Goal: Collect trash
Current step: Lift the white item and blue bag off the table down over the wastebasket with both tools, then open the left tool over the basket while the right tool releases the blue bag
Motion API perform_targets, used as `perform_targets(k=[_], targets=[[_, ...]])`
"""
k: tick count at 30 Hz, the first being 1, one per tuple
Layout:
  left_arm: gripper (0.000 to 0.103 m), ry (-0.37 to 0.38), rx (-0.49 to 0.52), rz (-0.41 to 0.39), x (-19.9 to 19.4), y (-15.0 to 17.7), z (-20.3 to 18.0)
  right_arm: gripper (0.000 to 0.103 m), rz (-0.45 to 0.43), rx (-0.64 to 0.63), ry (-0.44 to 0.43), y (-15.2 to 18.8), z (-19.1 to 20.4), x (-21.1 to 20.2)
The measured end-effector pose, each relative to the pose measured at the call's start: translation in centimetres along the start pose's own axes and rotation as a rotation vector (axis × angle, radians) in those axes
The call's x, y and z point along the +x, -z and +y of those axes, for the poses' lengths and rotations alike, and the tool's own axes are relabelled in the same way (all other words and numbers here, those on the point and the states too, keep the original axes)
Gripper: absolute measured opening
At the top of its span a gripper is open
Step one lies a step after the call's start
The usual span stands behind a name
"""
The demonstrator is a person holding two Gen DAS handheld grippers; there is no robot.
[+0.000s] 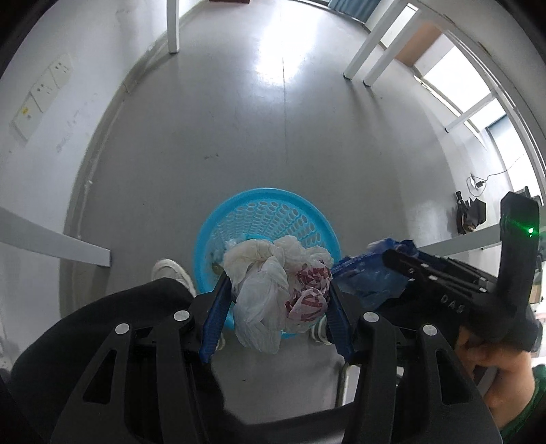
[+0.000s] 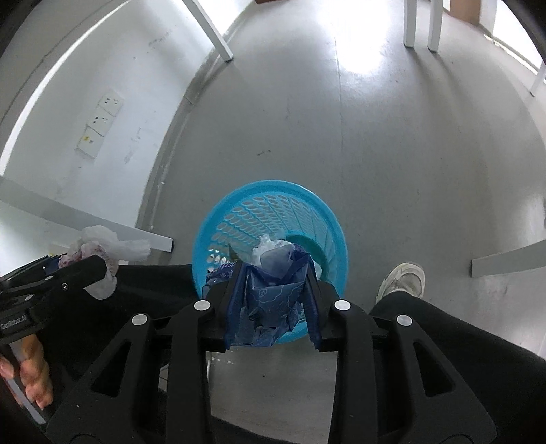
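Note:
In the left wrist view my left gripper (image 1: 278, 283) is shut on a crumpled white plastic bag with red print (image 1: 259, 290), held over the near rim of a round blue perforated basket (image 1: 266, 194) on the floor. To its right my right gripper (image 1: 392, 259) grips a blue wrapper (image 1: 368, 280). In the right wrist view my right gripper (image 2: 273, 269) is shut on that blue patterned wrapper (image 2: 273, 297) above the basket (image 2: 273, 188), which holds some white crumpled trash (image 2: 269, 244). The left gripper (image 2: 99, 266) with the white bag (image 2: 102, 239) shows at the left.
The person's black trouser legs and white shoes (image 2: 406, 276) stand close on either side of the basket. White table legs (image 1: 173, 27) rise from the grey floor farther off. A wall with sockets (image 1: 41, 92) runs along the left. A low white bar (image 2: 505, 259) lies at the right.

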State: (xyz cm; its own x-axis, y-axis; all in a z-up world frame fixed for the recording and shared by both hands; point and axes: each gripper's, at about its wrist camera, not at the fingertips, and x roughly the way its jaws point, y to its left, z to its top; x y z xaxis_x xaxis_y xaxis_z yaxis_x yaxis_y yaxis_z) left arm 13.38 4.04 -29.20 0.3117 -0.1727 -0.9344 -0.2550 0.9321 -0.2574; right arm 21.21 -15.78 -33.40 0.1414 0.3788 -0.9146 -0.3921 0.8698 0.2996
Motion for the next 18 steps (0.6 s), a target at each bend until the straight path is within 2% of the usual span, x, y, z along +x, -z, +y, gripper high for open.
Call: perform_targets(k=[7,10,12,13,15,18], targets=[[0.052,-0.02,-0.054,0.085,4.5,-2.1,0.3,0.034,0.02,0.03,0.001,-0.9,-0.7,2.4],[0.054,-0.008,-0.093,0.101,5.2,-2.7,1.1,0.045,0.032,0.048,-0.014,-1.1,-1.1,3.1],[0.066,0.001,-0.12,0.103,5.5,-2.9,1.8,0.048,0.048,0.062,-0.018,-1.3,-1.3,4.0],[0.082,0.005,-0.139,0.095,5.5,-3.0,2.2,0.053,0.061,0.073,-0.014,-1.3,-1.5,4.4],[0.084,-0.002,-0.153,0.072,5.5,-3.2,2.5,0.062,0.074,0.095,-0.029,-1.5,-1.5,5.1],[0.084,0.003,-0.167,0.057,5.3,-3.3,2.5,0.062,0.075,0.073,-0.016,-1.6,-1.0,5.5]])
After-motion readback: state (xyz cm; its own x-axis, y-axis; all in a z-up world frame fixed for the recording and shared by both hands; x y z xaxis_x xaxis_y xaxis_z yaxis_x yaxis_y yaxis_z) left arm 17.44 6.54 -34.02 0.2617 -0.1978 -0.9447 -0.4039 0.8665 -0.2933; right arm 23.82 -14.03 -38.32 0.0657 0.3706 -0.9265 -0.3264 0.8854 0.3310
